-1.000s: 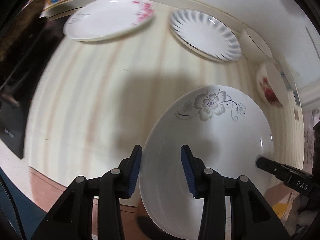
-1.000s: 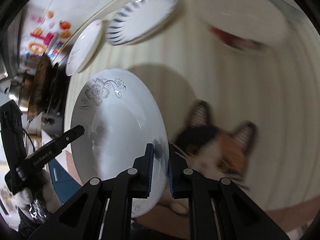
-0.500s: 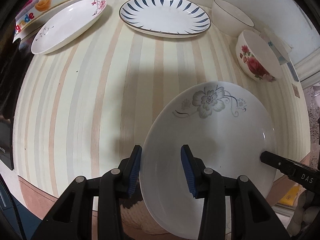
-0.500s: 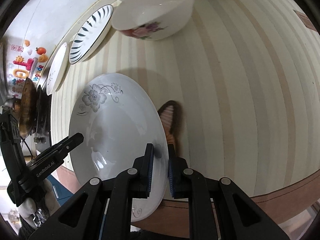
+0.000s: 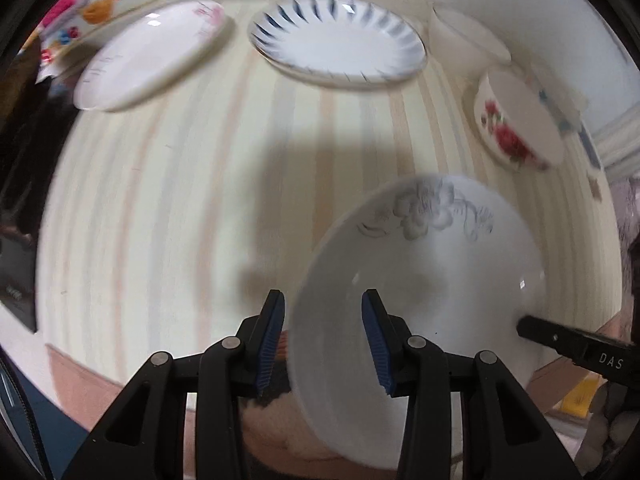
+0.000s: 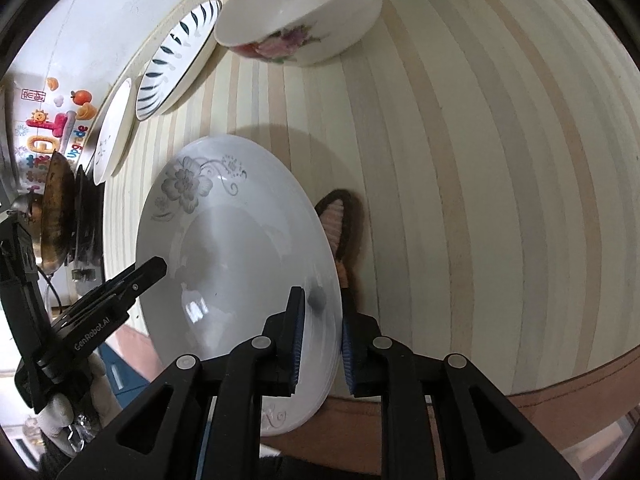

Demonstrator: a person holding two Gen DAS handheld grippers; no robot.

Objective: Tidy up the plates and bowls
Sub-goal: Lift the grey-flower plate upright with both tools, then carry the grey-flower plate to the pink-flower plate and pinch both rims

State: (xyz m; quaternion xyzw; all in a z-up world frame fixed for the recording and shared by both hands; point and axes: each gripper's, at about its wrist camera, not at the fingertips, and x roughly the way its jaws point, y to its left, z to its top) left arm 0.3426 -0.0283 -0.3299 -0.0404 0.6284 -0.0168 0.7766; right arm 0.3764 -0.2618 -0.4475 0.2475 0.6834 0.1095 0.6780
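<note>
A white deep plate with a grey flower (image 5: 420, 280) (image 6: 224, 260) hangs tilted over the front edge of the striped table (image 5: 180, 200). My left gripper (image 5: 323, 340) is shut on its left rim, one pad outside and one inside. My right gripper (image 6: 322, 340) straddles the opposite rim. Its jaws are opening, and slim gaps show between the pads and the plate. One finger of the right gripper (image 5: 560, 336) lies at the plate's right edge. The left gripper's upper finger (image 6: 148, 270) rests inside the plate.
Along the back wall stand a pink-flowered plate (image 5: 152, 64), a blue-striped plate (image 5: 336, 50), a plain white bowl (image 5: 464, 36) and a rose-patterned bowl (image 5: 516, 128) (image 6: 300, 12). A cat's ear (image 6: 338, 220) pokes out beside the held plate. A wok (image 6: 56, 220) sits far left.
The right gripper's pads have spread slightly off the plate rim. The right view swung off the cat's face, leaving only an ear. The left view has drifted and blurred.
</note>
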